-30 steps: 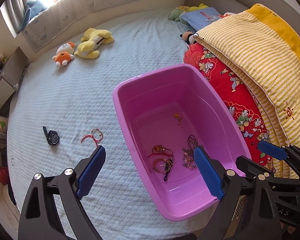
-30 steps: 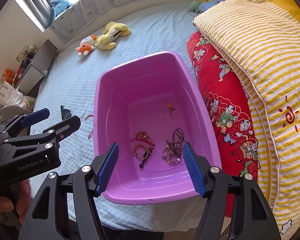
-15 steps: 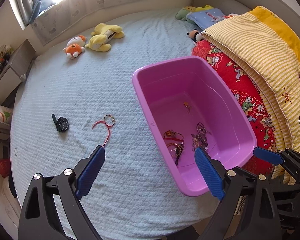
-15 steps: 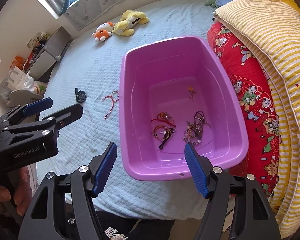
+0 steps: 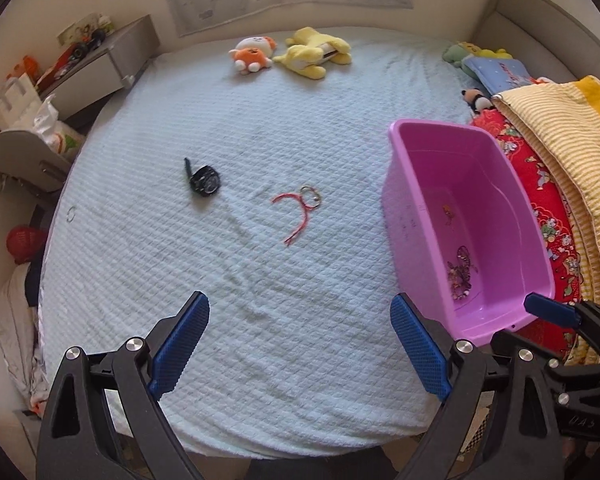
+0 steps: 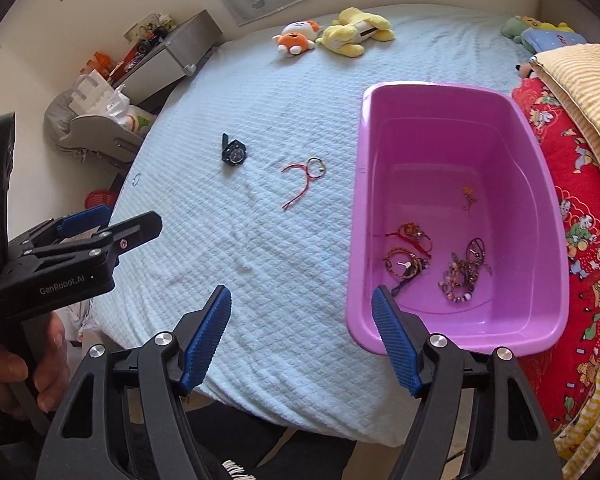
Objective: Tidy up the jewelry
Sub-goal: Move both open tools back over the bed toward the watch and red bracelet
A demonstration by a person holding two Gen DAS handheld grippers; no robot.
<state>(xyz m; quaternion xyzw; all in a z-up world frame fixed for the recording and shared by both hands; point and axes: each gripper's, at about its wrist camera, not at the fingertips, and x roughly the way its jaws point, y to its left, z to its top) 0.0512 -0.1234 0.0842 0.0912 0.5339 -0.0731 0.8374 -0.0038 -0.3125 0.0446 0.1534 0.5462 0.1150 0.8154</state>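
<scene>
gathering loose pieces into the purple plastic bin (image 6: pixel 456 120) is judged the step in hand. both claws are held apart and empty: left claw (image 5: pixel 300 344), right claw (image 6: pixel 302 336), low over the bed (image 5: pixel 260 312) near its front edge. two pieces are left on the bed, well apart from both claws: one black watch (image 5: pixel 204 181) and, between it and the bin, one red cord bracelet (image 5: pixel 300 210). four pieces are counted in the bin. next, a reach forward and a close on the thin cord is called for.
</scene>
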